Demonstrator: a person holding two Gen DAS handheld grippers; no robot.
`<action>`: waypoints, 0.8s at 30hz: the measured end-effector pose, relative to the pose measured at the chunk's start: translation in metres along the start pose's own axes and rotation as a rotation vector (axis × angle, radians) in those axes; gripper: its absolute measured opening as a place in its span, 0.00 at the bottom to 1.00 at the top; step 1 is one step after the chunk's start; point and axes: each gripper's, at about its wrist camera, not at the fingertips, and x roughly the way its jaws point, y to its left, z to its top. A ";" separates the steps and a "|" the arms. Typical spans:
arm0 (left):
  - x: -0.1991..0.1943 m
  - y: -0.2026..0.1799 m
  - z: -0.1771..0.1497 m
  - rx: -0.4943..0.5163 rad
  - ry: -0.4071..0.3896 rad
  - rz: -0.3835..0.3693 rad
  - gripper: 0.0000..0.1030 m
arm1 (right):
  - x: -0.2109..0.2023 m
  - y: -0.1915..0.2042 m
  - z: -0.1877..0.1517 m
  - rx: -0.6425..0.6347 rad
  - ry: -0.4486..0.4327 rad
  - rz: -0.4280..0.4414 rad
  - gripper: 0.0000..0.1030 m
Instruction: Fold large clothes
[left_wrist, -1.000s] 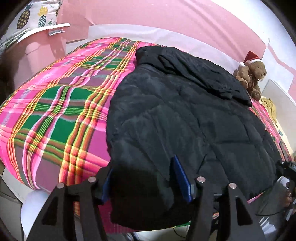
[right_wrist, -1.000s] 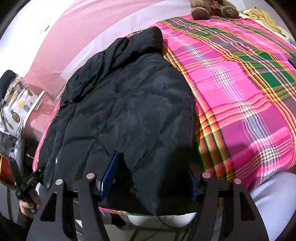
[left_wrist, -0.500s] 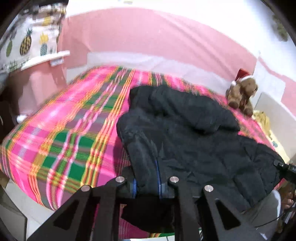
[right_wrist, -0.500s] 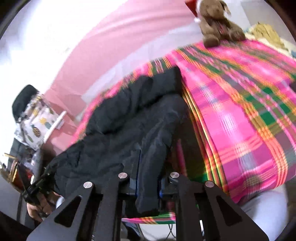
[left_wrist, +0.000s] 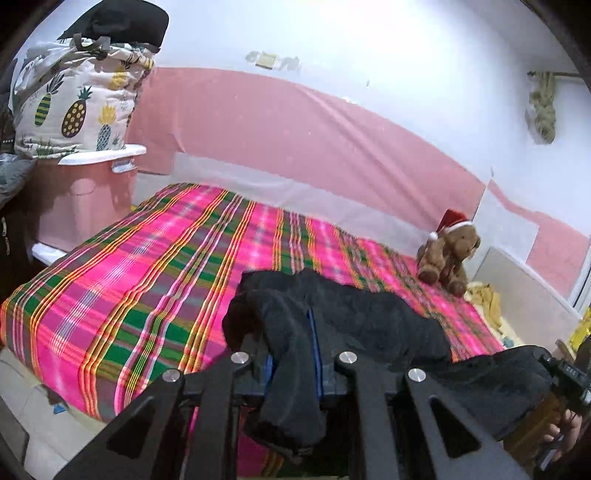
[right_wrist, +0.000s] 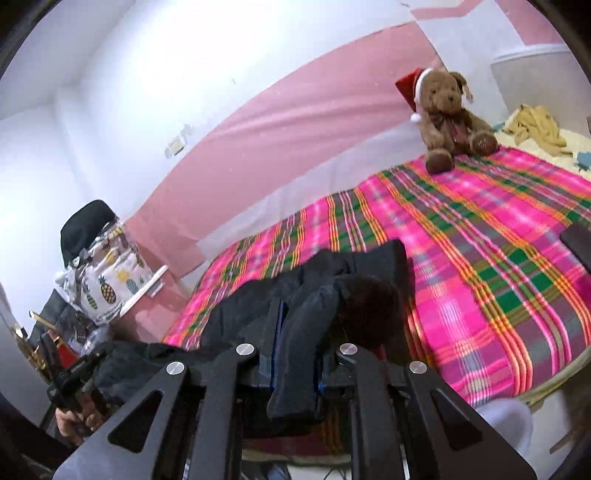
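1. Jacket (left_wrist: 354, 325), black and padded, is lifted off the near edge of the bed (left_wrist: 147, 266), its bottom hem pulled up while the far part trails down onto the plaid cover; from the right wrist view it (right_wrist: 258, 306) stretches between the two tools and sags in the middle.
2. Plaid bedcover, pink with green and orange stripes, runs back to a pink and white wall (left_wrist: 295, 122).
3. Pineapple-print bag (left_wrist: 77, 107) sits on a pink storage bin (left_wrist: 81, 192) beside the bed's left side, with something black on top of it.
4. Teddy bear (right_wrist: 450, 118) in a red Santa hat sits at the far right of the cover, well apart from the jacket, just beside some yellow cloth (right_wrist: 535, 125).
5. Left gripper (left_wrist: 293, 354) is clamped tight on a fold of the hem, the fabric spilling down between its blue pads.
6. Right gripper (right_wrist: 295, 354) is likewise pinched closed on the hem, a flap of cloth hanging from it.
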 end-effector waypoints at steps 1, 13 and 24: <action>0.003 -0.001 0.002 0.001 -0.005 0.000 0.15 | 0.005 -0.001 0.003 0.004 -0.004 -0.002 0.13; 0.098 -0.009 0.065 0.025 -0.017 0.012 0.16 | 0.102 -0.007 0.077 -0.023 -0.004 -0.059 0.13; 0.276 0.008 0.080 0.018 0.175 0.141 0.16 | 0.261 -0.055 0.100 0.020 0.217 -0.207 0.14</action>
